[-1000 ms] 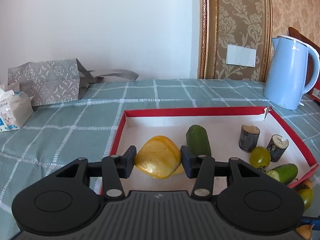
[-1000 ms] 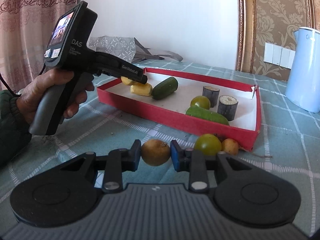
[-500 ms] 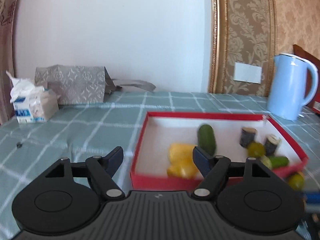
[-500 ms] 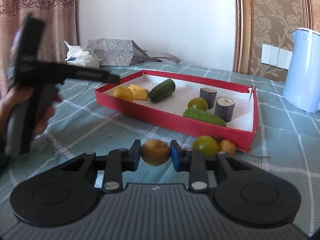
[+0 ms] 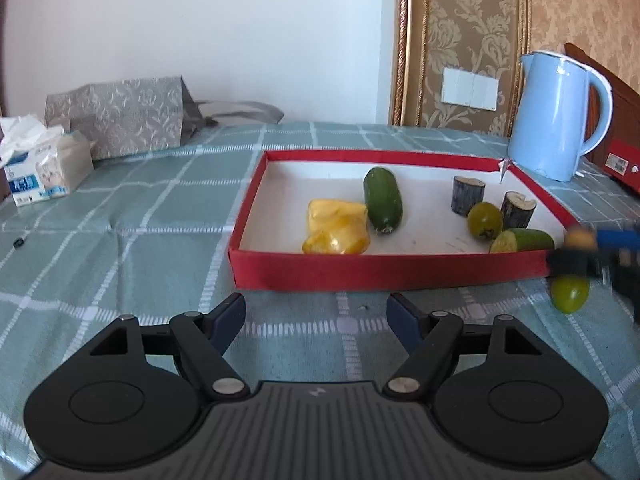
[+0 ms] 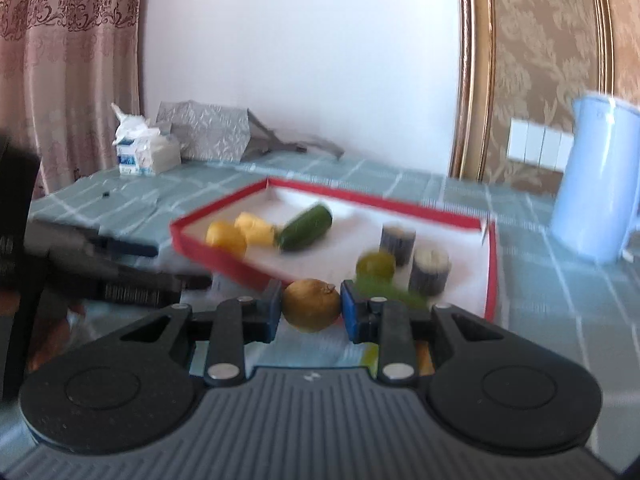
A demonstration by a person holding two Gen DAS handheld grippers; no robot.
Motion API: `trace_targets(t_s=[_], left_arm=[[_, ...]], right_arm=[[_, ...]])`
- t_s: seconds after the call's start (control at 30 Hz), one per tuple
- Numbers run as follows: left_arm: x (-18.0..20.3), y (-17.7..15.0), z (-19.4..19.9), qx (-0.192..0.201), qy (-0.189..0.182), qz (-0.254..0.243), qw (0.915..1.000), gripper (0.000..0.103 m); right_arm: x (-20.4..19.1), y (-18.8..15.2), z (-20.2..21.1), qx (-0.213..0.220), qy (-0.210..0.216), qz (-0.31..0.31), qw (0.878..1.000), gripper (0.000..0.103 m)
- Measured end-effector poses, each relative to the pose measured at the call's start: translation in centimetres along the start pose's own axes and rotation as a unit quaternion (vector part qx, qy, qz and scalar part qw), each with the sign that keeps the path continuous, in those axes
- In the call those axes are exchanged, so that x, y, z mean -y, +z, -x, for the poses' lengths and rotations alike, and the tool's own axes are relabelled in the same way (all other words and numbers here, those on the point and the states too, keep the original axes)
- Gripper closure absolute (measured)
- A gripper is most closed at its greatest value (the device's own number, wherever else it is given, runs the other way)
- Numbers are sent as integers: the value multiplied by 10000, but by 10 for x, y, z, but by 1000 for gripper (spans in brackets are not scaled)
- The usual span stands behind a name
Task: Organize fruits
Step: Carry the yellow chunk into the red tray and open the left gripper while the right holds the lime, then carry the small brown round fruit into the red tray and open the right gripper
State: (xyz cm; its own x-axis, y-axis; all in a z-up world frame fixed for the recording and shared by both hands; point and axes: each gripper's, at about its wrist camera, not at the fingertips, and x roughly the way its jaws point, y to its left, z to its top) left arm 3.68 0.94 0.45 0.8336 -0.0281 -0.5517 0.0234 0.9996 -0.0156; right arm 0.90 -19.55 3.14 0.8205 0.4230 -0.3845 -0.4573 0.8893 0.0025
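We take the red tray (image 5: 384, 270) as our landmark on the checked desk (image 5: 140, 240) and read across from its left. Just short of its near wall, toward the left corner, our left tongs (image 5: 316, 316) hover low and level with the jaws spread wide and nothing between them; we judge they sit back there to leave the tray free for the other hand. Inside the tray, the yellow fruit (image 5: 336, 232) lies against the near wall at the left, with the dark green cucumber (image 5: 382, 199) touching its right side, so the fruits seem grouped end to end. Further right in the tray stand two cut stumps (image 5: 468, 195), a green round fruit (image 5: 485, 221) and a halved cucumber piece (image 5: 522, 240) by the right corner. Outside that corner a second green fruit (image 5: 569, 293) waits on the desk. There our right tongs (image 6: 311, 309) are closed snugly on a brownish round fruit (image 6: 311, 305), held level and raised near the tray's near wall; the blur suggests motion, likely toward a drop inside.
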Motion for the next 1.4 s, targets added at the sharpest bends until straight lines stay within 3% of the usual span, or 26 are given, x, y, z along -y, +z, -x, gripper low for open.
trace_targets(t_s=[0.17,0.33,0.67,1.13,1.4], left_arm=[[-4,-1,-4,-118,40,77,9999,26],[-3,-1,-6,-147,68,62,9998,26],[-1,0,-8,-184,67,32,9998,26],[-1,-1,-9,-204,99,-4,9997,26],[1,0,-10,-206,113,-15,9997,26]], right_arm=[[-2,29,-29,18,-148,163,9998,74],[-2,40,-65,-255,-262,23,9993,74],[-8,39,-115,-803,-488,-104,9955,74],[-10,28,-132,-1066,-626,-222,9921,73],[-10,29,-127,-961,-681,-245,9927,50]])
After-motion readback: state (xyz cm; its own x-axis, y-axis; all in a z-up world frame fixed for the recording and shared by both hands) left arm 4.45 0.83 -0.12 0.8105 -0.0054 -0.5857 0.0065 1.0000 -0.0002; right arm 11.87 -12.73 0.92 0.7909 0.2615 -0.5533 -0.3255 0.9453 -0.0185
